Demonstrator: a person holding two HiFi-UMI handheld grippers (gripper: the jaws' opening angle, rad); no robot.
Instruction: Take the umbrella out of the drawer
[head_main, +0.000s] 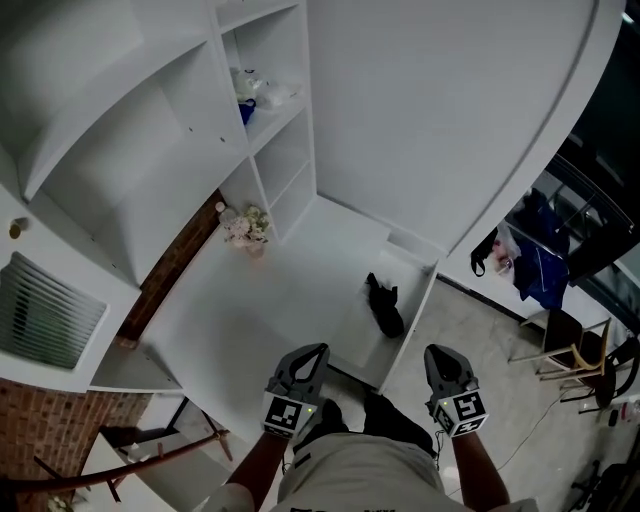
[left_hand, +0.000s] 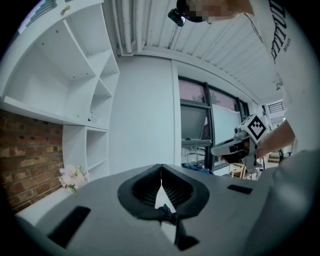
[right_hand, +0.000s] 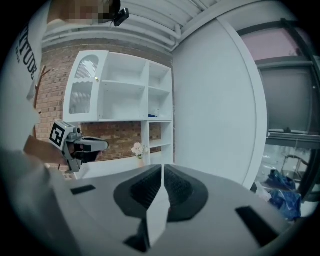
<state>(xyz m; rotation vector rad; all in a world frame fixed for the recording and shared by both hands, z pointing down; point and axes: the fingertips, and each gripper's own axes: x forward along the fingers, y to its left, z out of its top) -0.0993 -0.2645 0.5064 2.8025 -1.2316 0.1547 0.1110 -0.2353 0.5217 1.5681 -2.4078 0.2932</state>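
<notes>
Both tools are closed with nothing in them, left tool (head_main: 312, 352) and right tool (head_main: 438, 353). The black umbrella (head_main: 384, 305) lies in the open drawer (head_main: 352, 330), about 12 o'clock from them, well apart.

I'm getting dim, flat, bluish light with no hard shadows. The white shelving (head_main: 270, 130) ahead of the left gripper (left_hand: 161, 168) and the right gripper (right_hand: 162, 168) reads grey. The head view bends straight edges into curves toward its borders. Both gripper views are round fisheye frames with black corners, and each gripper's body nearest the lens is soft. Right of the left gripper, the window (left_hand: 194, 95) panes carry a pinkish cast.
</notes>
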